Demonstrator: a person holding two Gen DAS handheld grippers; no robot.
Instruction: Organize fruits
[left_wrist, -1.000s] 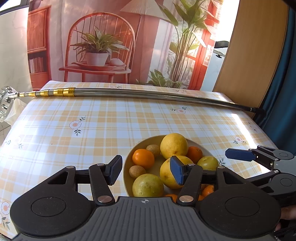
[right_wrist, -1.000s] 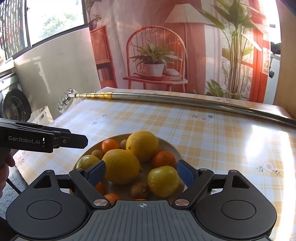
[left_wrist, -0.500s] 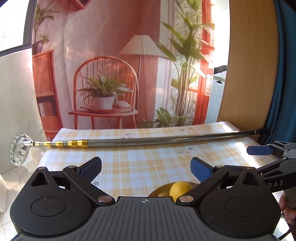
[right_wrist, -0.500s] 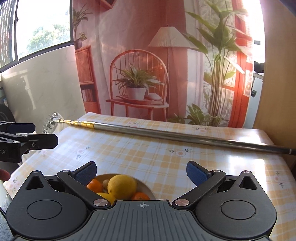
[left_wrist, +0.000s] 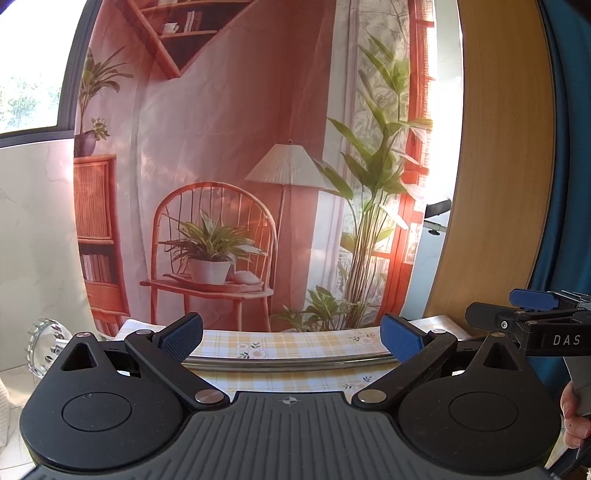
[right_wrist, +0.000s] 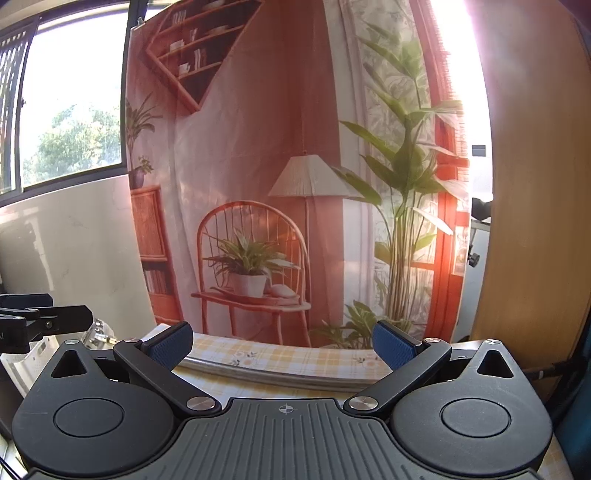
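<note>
Both the left hand-held gripper (left_wrist: 291, 338) and the right hand-held gripper (right_wrist: 282, 345) are wide open and empty above the table (left_wrist: 295, 345), no fruit in view, so progress cannot be judged.

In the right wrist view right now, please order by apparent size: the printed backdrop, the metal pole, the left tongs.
1. Printed backdrop, fills most of the view.
2. Metal pole and left tongs: unsure. Both are partly hidden, and the tongs are nearer the camera.
</note>
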